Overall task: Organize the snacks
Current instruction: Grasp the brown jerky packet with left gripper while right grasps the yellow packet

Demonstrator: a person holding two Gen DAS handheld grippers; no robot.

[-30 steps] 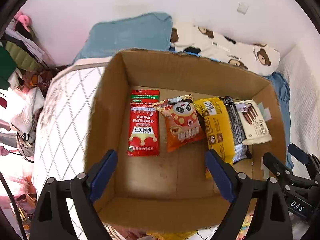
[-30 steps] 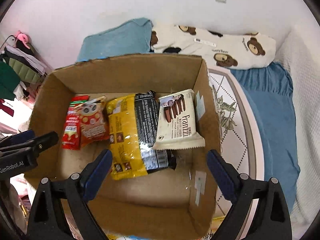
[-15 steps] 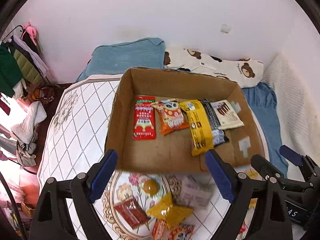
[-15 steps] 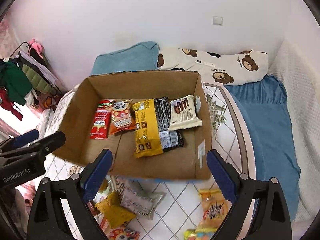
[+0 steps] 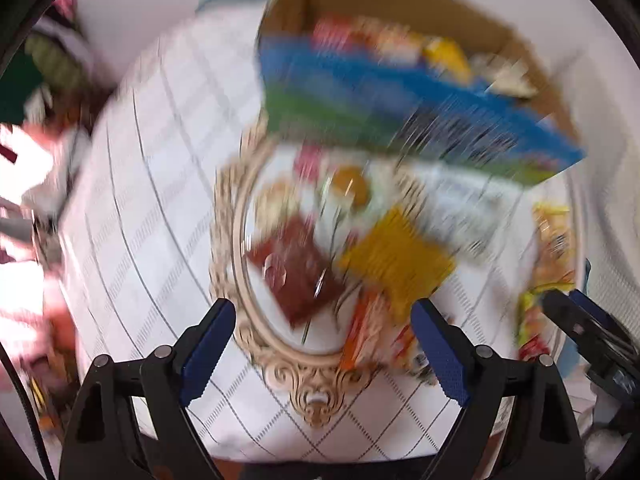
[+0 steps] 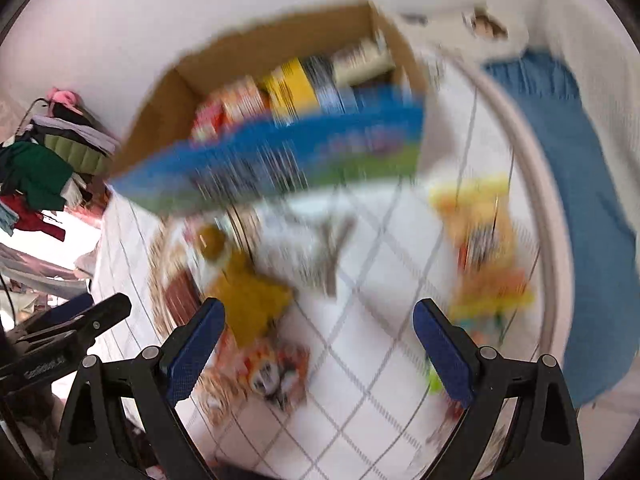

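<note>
Both views are motion-blurred. A cardboard box (image 5: 400,112) with a blue and green printed front holds several snack packs (image 5: 444,52); it also shows in the right wrist view (image 6: 280,152). Loose snacks lie on the white quilted bed in front of it: a dark red pack (image 5: 296,268), a yellow pack (image 5: 396,256), an orange round snack (image 5: 352,186), and a yellow-orange pack (image 6: 484,240) at the right. My left gripper (image 5: 320,344) is open and empty above the red pack. My right gripper (image 6: 320,340) is open and empty above the bed.
A panda-print orange pack (image 6: 264,372) lies near my right gripper's left finger. A pile of clothes (image 6: 40,168) sits at the left. A blue blanket (image 6: 580,200) lies at the right. A white wall stands behind the box.
Both grippers have pulled back from the box and tilted down toward the loose snacks on the bed. The box now sits farther up in both views. Both stay open.
</note>
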